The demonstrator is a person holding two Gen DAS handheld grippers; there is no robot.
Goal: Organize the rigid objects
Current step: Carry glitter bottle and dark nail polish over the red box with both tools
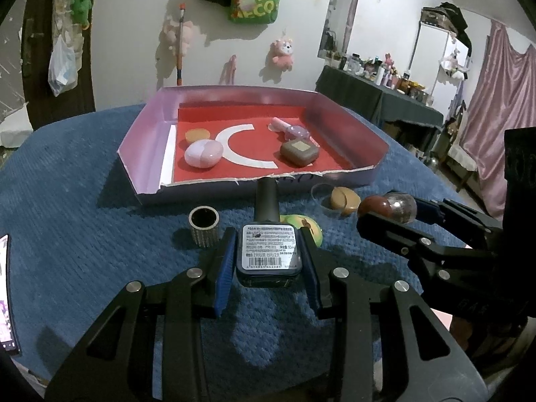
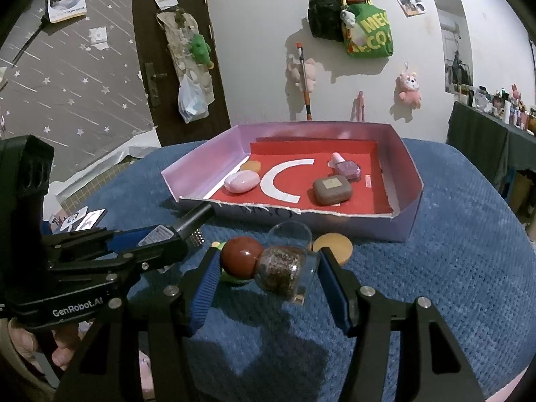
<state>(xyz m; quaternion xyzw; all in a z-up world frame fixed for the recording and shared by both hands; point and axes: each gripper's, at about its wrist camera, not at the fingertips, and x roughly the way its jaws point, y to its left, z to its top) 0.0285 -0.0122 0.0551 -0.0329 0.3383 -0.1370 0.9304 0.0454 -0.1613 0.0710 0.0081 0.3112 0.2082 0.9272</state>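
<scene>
My left gripper (image 1: 268, 258) is shut on a dark nail-polish bottle (image 1: 268, 251) with a barcode label, held above the blue cloth just in front of the pink tray (image 1: 140, 154). My right gripper (image 2: 264, 268) is shut on a small glass jar with a red ball stopper (image 2: 268, 264); it also shows in the left wrist view (image 1: 388, 206). The tray (image 2: 407, 181) has a red floor and holds a pink egg-shaped case (image 1: 203, 154), a brown case (image 1: 299, 154), a purple bottle (image 1: 294, 131) and an orange disc (image 1: 197, 135).
On the blue cloth (image 1: 83, 234) in front of the tray lie a ribbed silver ring (image 1: 203, 224), a green-yellow object (image 1: 301, 226), a tan round compact (image 1: 345, 201) and a clear cup (image 2: 289, 232). A phone (image 1: 6, 298) lies at the left edge.
</scene>
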